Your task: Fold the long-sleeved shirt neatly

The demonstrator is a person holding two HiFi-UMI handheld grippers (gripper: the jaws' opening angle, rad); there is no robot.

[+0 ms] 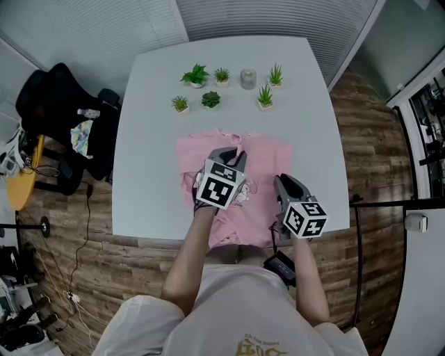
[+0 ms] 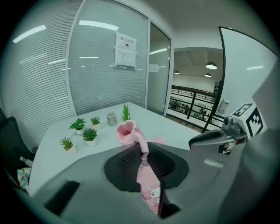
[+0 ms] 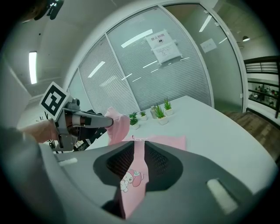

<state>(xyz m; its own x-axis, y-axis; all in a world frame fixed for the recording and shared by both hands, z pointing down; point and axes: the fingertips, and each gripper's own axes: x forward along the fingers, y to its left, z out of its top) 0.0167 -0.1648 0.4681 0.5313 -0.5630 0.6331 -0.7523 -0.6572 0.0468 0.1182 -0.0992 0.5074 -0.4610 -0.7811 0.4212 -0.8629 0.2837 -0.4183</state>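
Pink long-sleeved shirt [image 1: 268, 156] lies at the near middle of the white table [image 1: 139, 139], its lower part draped over the near edge toward the person. Both grippers are over it, side by side and apart.

The right gripper [image 1: 281, 182] sits nearer the table's front edge, over the shirt's right part. Its jaws stand narrow, pressed on a raised fold of pink cloth carrying a cartoon print [image 3: 130, 178].

The left gripper [image 1: 236, 156] is a little farther in, over the middle of the shirt. Its jaws are nearly together, clamped on a strip of the fabric, with a ribbed cuff [image 2: 126, 131] sticking up beyond the tips.

Bare tabletop runs on both sides of the shirt out to the left and right edges. A clear band lies past the collar.

Beyond that band stand small potted plants [image 1: 211, 100] and a grey jar [image 1: 248, 78], in two loose rows, well apart from the shirt. More bare table follows up to the far edge, just before a glass wall with blinds [image 1: 278, 21].

A black chair [image 1: 55, 118] stands off the left edge, and wooden floor [image 1: 361, 139] lies off the right.
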